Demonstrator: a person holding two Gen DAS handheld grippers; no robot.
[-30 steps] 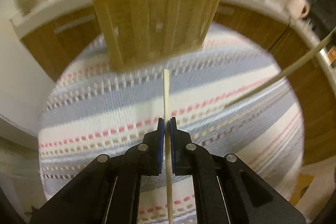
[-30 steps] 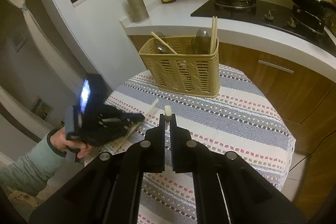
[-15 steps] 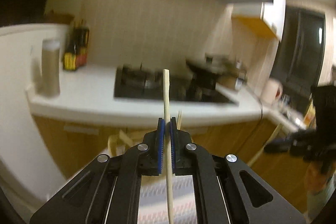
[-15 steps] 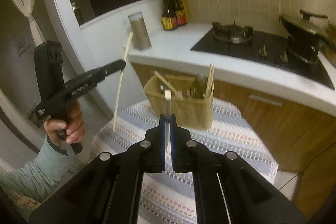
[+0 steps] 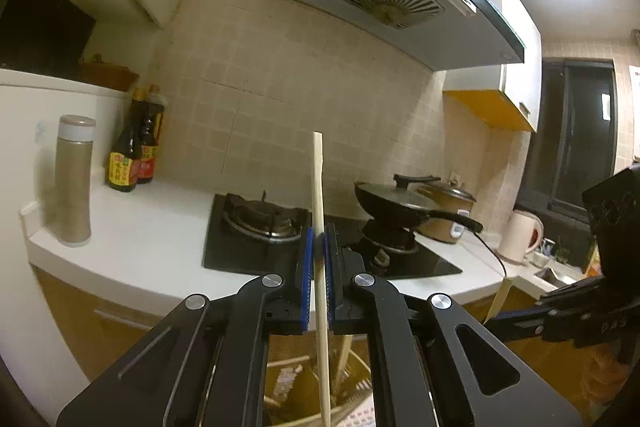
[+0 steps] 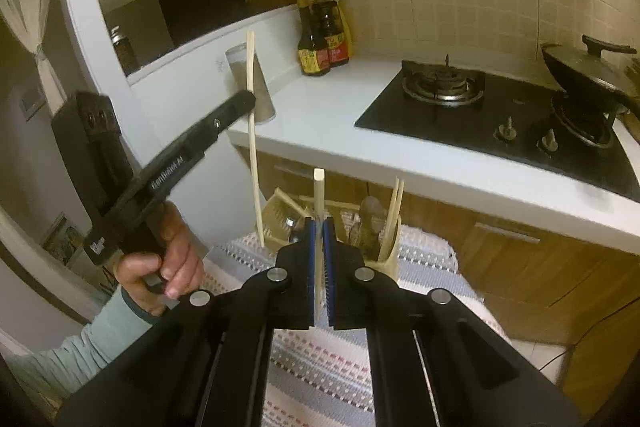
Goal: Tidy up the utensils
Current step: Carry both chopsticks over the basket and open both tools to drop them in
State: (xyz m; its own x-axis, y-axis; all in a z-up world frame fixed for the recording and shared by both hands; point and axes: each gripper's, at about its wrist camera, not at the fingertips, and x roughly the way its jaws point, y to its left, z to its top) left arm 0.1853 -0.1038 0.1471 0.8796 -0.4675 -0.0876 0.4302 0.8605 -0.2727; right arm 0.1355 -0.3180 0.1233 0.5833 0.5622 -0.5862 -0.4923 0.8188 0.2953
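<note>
Right wrist view: my right gripper and left gripper each clamp one chopstick upright, tips down, poised above the utensil basket for dropping in.

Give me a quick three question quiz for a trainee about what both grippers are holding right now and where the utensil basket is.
1. True or false: the left gripper is shut on a chopstick.
2. What does the right gripper hold? A spoon, B second chopstick, C nothing.
3. Fill in: the utensil basket stands on the ____ tablecloth.

Key: 1 true. 2 B. 3 striped.
</note>
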